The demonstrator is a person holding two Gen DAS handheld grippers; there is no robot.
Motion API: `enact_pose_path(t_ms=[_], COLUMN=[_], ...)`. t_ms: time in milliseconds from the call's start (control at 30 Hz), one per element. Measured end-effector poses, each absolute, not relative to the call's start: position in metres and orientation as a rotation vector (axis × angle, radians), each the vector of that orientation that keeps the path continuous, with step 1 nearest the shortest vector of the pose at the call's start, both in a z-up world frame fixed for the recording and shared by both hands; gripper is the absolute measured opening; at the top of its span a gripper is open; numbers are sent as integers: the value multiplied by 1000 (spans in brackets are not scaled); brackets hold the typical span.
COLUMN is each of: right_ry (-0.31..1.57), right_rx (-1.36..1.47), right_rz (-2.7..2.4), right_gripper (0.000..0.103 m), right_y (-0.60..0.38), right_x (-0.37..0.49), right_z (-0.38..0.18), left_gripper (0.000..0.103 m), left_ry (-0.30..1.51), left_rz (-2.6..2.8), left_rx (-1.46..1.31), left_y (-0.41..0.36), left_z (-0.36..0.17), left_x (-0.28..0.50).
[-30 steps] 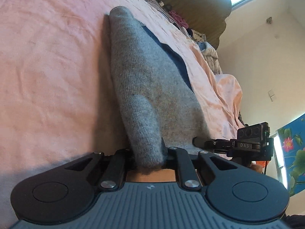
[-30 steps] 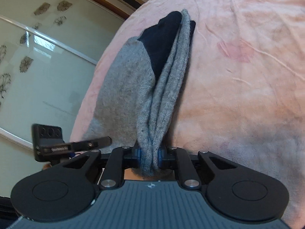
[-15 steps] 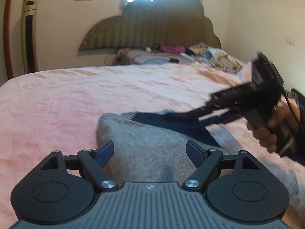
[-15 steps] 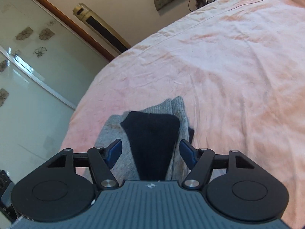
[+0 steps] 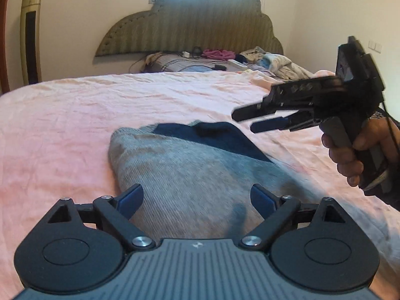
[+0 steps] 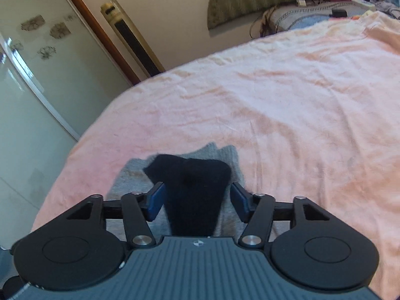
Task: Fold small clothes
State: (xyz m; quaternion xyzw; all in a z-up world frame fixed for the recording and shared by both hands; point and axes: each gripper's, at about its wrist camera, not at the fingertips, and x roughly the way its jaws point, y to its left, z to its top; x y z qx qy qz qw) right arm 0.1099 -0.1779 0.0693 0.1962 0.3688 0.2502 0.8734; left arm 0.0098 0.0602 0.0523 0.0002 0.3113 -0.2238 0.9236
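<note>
On the pink bedsheet (image 5: 75, 130) a grey sock (image 5: 190, 180) lies lengthwise, toe pointing away; both claws opening, released.

The left gripper (image 5: 197, 197) hangs over a grey sock (image 5: 190, 175) with a navy toe, flat on the pink bedsheet (image 5: 75, 125); its jaws are opening, clear of the knit. The right gripper (image 5: 252, 120), in a hand (image 5: 355, 150), hovers beyond.

A sock (image 5: 190, 172) lies flat on the bed sheet (image 5: 75, 115), near its front edge. Behind it, at the far end of the bed, a pile of clothes (image 5: 250, 60) sits before the headboard (image 5: 190, 25).
</note>
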Motion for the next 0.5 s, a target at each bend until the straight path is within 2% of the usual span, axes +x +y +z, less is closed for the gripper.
enact_pose_path(t_ms=[100,133,233,300,400,500], right_ry=[829,880,845,877,793,822], right_rx=[391,360,316,326,285,304], right_rz=[591,581,583,539,560,604], right_gripper=[70,70,60,58,62,77], right_y=[-157,-150,-150,-154,-157,-152], right_x=[105,109,109,104,71,49], right_z=[63,52,37,50,70,58], left_gripper=[95,101,101,99,99,99], left_ry=[668,664,666,676,650,716], left_rz=[-429,-412,-391,-380,-374,-362], left_rx=[82,103,68,9,-45,-22], left_y=[46,43,49,60,73,68], left_z=[33,27,24,34,44,30], left_x=[14,16,13,1,-22,-25])
